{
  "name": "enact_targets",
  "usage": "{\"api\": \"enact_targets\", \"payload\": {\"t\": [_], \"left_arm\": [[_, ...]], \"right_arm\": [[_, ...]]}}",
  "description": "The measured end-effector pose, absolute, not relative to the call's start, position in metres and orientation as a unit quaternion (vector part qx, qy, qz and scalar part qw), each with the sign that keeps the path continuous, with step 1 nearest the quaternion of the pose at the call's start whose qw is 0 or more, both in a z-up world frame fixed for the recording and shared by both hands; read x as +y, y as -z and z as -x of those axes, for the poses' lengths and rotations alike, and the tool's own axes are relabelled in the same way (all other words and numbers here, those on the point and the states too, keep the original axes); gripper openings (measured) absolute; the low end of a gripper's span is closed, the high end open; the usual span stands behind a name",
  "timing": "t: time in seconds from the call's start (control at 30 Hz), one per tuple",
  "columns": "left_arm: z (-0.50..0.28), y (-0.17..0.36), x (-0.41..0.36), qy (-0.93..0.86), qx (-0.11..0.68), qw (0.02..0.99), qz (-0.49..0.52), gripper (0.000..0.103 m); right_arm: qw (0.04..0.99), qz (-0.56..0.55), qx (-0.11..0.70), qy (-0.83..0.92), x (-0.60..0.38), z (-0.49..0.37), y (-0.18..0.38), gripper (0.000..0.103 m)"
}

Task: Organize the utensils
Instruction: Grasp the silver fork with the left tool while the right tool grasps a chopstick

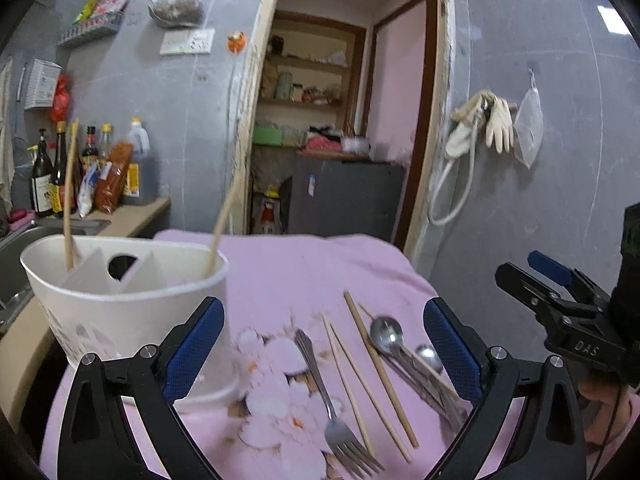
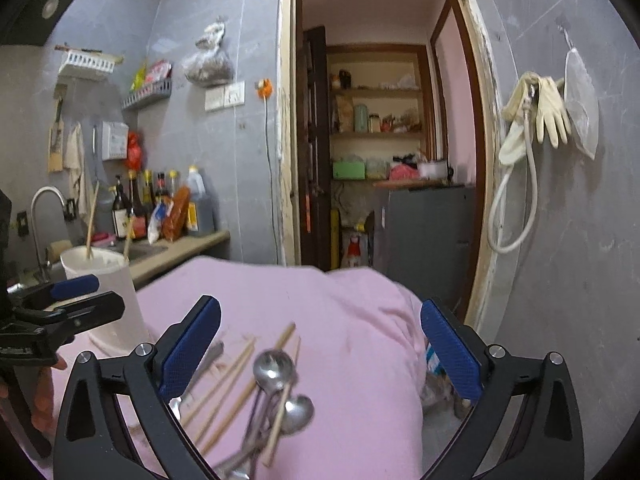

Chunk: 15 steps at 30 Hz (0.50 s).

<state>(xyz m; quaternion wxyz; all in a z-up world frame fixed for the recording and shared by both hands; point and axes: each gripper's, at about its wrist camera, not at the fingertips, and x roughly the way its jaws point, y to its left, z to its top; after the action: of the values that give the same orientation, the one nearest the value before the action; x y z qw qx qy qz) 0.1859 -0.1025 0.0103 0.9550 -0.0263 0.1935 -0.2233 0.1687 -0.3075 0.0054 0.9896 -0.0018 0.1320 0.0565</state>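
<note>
A white utensil holder stands on the pink cloth at the left, with two chopsticks upright in it. On the cloth lie a fork, several loose chopsticks and spoons. My left gripper is open and empty, above the fork and chopsticks. My right gripper is open and empty, above the spoons and chopsticks. The holder also shows in the right wrist view, behind the left gripper.
A counter with a sink, bottles and packets stands behind the holder. An open doorway leads to shelves and a grey cabinet. Gloves and a hose hang on the right wall.
</note>
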Motion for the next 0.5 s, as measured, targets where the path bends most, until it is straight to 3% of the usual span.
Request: {"api": "enact_targets", "payload": {"t": [0.33, 0.5], "left_arm": [[-0.191, 0.014, -0.123, 0.233, 0.261, 0.937, -0.008, 0.098], [-0.200, 0.024, -0.127, 0.227, 0.296, 0.928, -0.015, 0.097]], "right_arm": [[0.971, -0.022, 0.227, -0.075, -0.328, -0.189, 0.018, 0.098], [0.960, -0.017, 0.267, -0.087, -0.325, -0.201, 0.025, 0.079]]}}
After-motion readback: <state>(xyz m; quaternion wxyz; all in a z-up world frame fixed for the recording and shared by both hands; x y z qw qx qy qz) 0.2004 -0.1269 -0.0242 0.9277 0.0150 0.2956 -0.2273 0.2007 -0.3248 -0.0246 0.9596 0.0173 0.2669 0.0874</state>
